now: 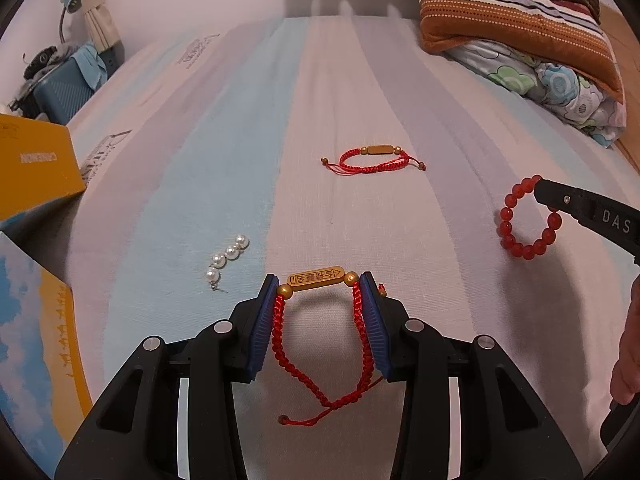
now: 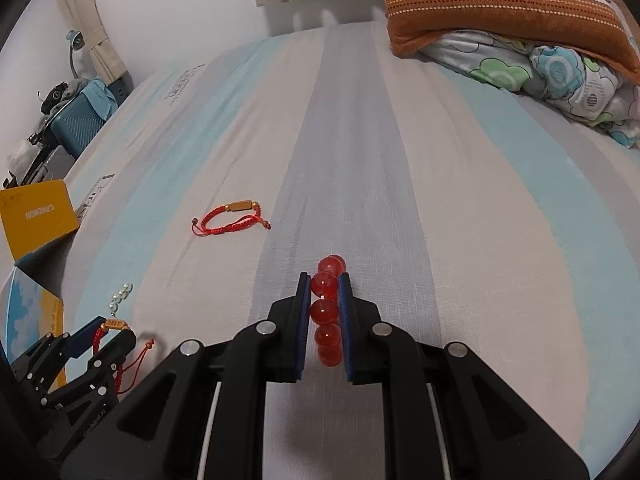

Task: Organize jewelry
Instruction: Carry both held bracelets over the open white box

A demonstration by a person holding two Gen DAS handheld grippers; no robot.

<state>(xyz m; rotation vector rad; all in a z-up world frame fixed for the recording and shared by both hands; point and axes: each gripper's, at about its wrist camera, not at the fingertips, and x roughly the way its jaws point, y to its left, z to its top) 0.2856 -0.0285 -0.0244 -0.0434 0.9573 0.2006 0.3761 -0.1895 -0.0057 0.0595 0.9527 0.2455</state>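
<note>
My left gripper is shut on a red cord bracelet with a gold engraved bar; its loop hangs between the blue pads above the striped bed sheet. My right gripper is shut on a red bead bracelet, which also shows in the left wrist view, lifted off the sheet. A second red cord bracelet with a gold bar lies on the sheet farther ahead; it also shows in the right wrist view. A short string of white pearls lies left of my left gripper.
A yellow box and a box with a blue-sky print stand at the bed's left edge. Folded striped and floral quilts lie at the far right. A blue suitcase stands beside the bed at the left.
</note>
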